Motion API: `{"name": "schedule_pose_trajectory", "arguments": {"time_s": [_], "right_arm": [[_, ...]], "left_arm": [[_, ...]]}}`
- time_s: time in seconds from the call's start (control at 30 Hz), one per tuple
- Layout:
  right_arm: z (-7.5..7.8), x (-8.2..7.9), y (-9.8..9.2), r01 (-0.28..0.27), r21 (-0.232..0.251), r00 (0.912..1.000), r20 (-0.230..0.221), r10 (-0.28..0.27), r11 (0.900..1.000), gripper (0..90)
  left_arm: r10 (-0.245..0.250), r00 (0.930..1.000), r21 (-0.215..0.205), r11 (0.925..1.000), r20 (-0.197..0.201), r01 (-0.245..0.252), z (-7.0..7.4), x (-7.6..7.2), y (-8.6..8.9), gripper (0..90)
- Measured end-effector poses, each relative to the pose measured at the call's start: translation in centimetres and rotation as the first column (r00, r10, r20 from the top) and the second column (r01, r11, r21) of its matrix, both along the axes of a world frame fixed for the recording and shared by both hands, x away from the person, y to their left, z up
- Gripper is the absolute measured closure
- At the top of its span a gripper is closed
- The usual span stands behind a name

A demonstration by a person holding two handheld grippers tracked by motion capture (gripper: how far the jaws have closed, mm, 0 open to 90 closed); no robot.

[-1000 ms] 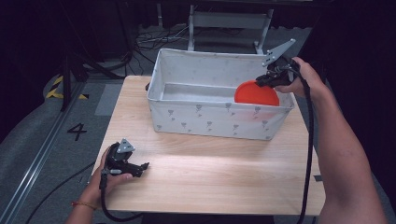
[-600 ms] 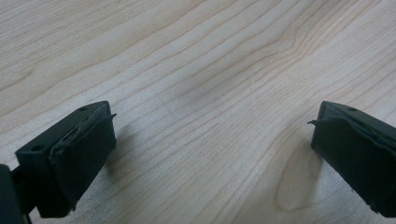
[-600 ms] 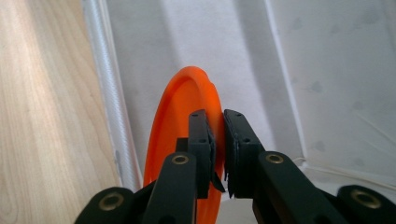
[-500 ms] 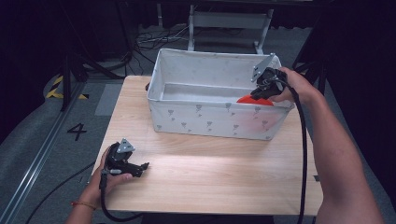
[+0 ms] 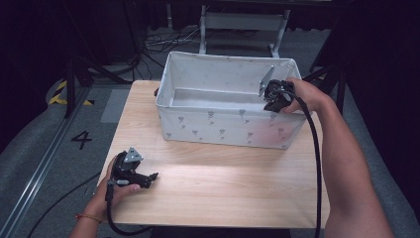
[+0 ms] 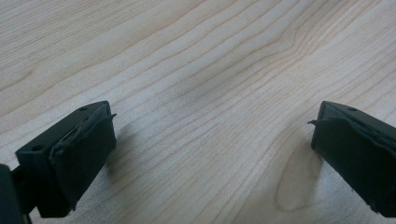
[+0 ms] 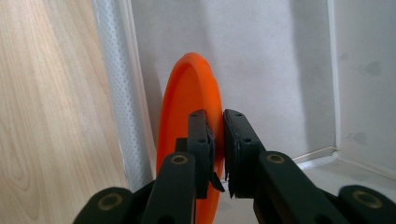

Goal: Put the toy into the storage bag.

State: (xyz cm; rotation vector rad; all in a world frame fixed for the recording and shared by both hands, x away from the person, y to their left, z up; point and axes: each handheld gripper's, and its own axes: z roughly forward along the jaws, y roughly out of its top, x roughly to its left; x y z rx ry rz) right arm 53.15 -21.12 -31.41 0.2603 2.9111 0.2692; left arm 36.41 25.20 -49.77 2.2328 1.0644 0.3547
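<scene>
An orange plate (image 7: 187,93) stands on edge inside the white fabric box (image 5: 223,124), close to its near right wall. My right gripper (image 7: 217,121) is shut on the plate's rim, jaws pointing down into the box. In the high view the right gripper (image 5: 273,104) sits just inside the box's right end, and the box wall hides the plate. My left gripper (image 5: 150,179) rests low over the wooden table (image 5: 223,183) at the front left, held in a hand. The left gripper (image 6: 212,135) is open, with bare wood between its jaws.
The box (image 7: 261,56) takes up the back half of the table, and its rim (image 7: 114,70) runs beside the plate. The table stands on a grey floor with cables and a metal frame (image 5: 242,22) behind it. The right gripper's cable (image 5: 317,163) hangs along the forearm.
The right gripper has sunk into the box with the orange plate, which was visible above the wall in the high view and is now hidden behind it. The left gripper stayed put.
</scene>
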Motion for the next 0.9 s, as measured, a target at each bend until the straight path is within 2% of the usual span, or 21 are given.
{"name": "schedule_pose_trajectory", "arguments": {"time_s": [0.13, 0.33, 0.47, 0.6, 0.77, 0.87, 0.9], "right_arm": [[0.0, 0.1, 0.1, 0.011, -0.025, 0.9999, 0.006, -0.011, 1.000, 81.9], [-0.1, 0.1, 0.0, 0.030, -0.025, 0.9995, 0.002, -0.030, 0.999, 81.5], [0.3, 0.1, -0.3, 0.048, 0.018, 0.9987, 0.018, -0.048, 0.999, 78.7], [0.4, -0.1, -0.6, 0.052, 0.028, 0.9980, 0.034, -0.053, 0.998, 76.2], [0.8, -0.3, -1.0, 0.097, 0.080, 0.9918, 0.075, -0.103, 0.992, 69.0], [1.4, -0.7, -1.5, 0.111, 0.152, 0.9873, 0.096, -0.126, 0.982, 63.7], [1.6, -0.9, -1.7, 0.123, 0.183, 0.9848, 0.099, -0.143, 0.975, 63.2]], "left_arm": [[-0.001, 1.0000, 0.000, 1.0000, 0.002, 0.001, 0.0, 0.0, 0.0, 0.2], [0.000, 1.0000, 0.000, 1.0000, 0.000, 0.000, 0.0, 0.0, 0.0, 0.2], [-0.001, 1.0000, 0.000, 1.0000, 0.002, 0.001, 0.0, 0.0, 0.0, 0.2], [0.001, 1.0000, -0.002, 1.0000, -0.001, -0.001, 0.0, 0.0, 0.0, 0.2], [0.004, 1.0000, 0.000, 1.0000, 0.006, -0.004, 0.0, 0.0, 0.0, 0.3], [0.004, 1.0000, 0.000, 1.0000, 0.006, -0.004, 0.0, 0.0, 0.0, 0.3], [0.004, 1.0000, 0.000, 1.0000, 0.006, -0.004, 0.0, 0.0, 0.0, 0.3]]}}
